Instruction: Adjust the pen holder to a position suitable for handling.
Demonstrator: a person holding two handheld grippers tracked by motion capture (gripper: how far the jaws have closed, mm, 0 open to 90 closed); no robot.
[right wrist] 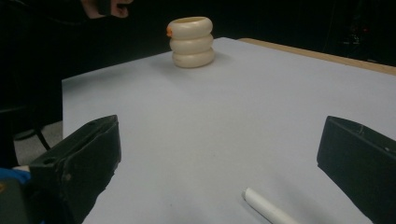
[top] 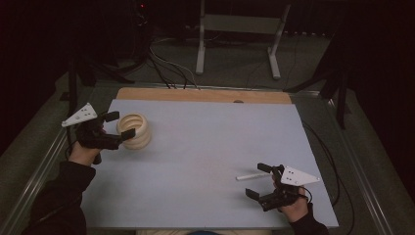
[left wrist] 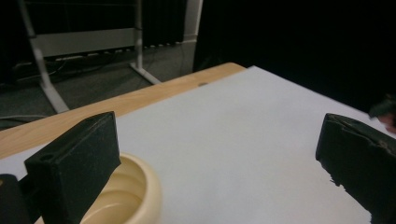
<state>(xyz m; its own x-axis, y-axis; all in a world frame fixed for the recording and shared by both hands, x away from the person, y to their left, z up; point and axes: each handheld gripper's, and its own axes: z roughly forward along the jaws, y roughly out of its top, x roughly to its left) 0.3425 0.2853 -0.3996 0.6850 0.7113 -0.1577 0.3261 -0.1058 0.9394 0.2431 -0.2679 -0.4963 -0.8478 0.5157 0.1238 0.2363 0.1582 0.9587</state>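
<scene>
Chalk stick (top: pixel 252 176), one, white, lies on the pale blue sheet (top: pixel 205 161) near the front right, just ahead of the right gripper (top: pixel 261 181), whose jaws stand wide apart and empty. One cream ribbed holder (top: pixel 135 130), three stacked rings, stands upright at the left; the left gripper (top: pixel 120 125), jaws spread, brackets its near rim without clamping. Beyond the sheet runs one strip of wooden tabletop (top: pixel 203 95), then dark floor with cables (top: pixel 169 68) and one grey metal frame (top: pixel 240 29).
</scene>
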